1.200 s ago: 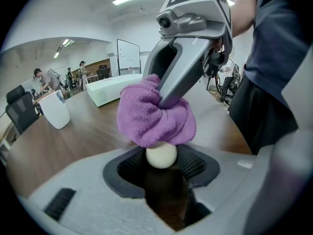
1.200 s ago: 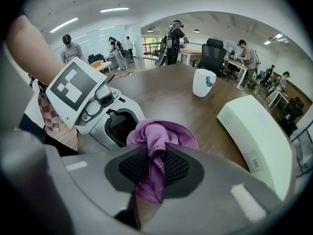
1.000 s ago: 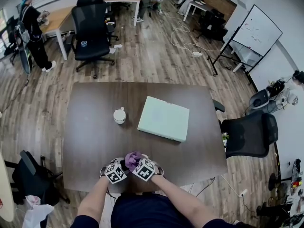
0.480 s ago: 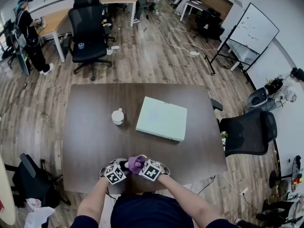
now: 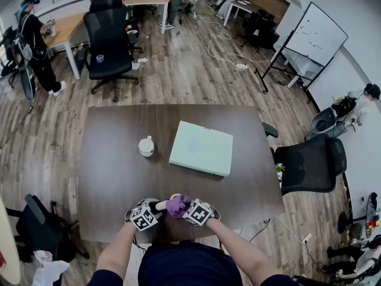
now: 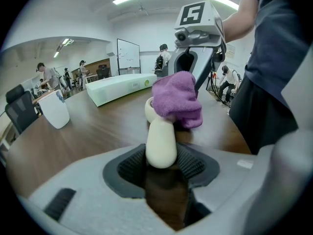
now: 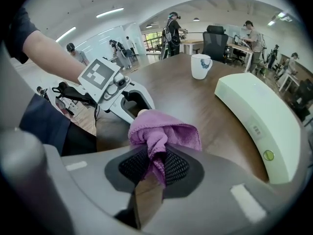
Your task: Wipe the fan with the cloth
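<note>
While the fan is clamped by its handle in the left gripper over the near side of the table, the cloth is pinched in the right gripper and laid over the fan's head. If the rub is pressed too hard, the smooth handle could be levered out of the pads, or the thin pinch of cloth dragged free. The handle's seating is shown only in the left gripper view, the cloth's bunched fold between the pads only in the right gripper view.

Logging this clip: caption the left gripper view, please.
The left gripper holds the cream fan by its handle; the right gripper presses the purple cloth on its head.
</note>
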`<state>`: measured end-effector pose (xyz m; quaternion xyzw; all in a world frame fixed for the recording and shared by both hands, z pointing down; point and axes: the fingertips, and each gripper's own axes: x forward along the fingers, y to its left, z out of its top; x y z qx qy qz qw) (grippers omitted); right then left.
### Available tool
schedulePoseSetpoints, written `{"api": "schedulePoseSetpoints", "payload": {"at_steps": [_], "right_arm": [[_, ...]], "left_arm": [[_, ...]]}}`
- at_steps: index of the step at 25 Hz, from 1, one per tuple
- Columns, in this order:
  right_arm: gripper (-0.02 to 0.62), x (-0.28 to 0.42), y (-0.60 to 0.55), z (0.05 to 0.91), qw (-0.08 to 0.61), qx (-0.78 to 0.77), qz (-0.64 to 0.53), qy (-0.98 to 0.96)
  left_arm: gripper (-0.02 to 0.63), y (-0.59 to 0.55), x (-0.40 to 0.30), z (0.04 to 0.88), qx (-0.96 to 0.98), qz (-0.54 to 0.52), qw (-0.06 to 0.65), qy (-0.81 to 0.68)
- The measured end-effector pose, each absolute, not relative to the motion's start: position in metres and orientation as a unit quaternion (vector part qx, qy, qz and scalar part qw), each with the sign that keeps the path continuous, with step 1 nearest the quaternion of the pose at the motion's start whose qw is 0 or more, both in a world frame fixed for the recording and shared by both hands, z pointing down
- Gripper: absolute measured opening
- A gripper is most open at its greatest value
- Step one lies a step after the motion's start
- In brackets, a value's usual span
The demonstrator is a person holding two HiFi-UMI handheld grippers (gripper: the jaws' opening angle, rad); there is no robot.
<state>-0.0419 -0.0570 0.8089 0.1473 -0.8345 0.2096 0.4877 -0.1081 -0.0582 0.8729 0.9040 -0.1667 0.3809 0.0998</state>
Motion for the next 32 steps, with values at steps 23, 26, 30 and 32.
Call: {"api": "schedulePoseSetpoints", "payload": {"at_steps": [23,26,30,32], "right_arm": [[0.080,0.015,-0.074,0.818,0.453,0.268,0.297,-0.797],[0.080,0.021,-0.078,0.817,0.451,0.282,0.299,-0.792],[0.080,0.025,-0.079,0.818,0.448,0.300,0.301,-0.786],[0.080,0.026,-0.080,0.819,0.448,0.309,0.302,-0.783]], "left_arm": [[0.198,-0.057,-0.107,0.872,0.903,0.382,0.100,-0.167],[0.198,-0.058,-0.106,0.871,0.903,0.382,0.101,-0.167],[0.198,-0.058,-0.108,0.871,0.903,0.382,0.102,-0.167],[0.198,-0.058,-0.109,0.871,0.903,0.382,0.103,-0.167]]}}
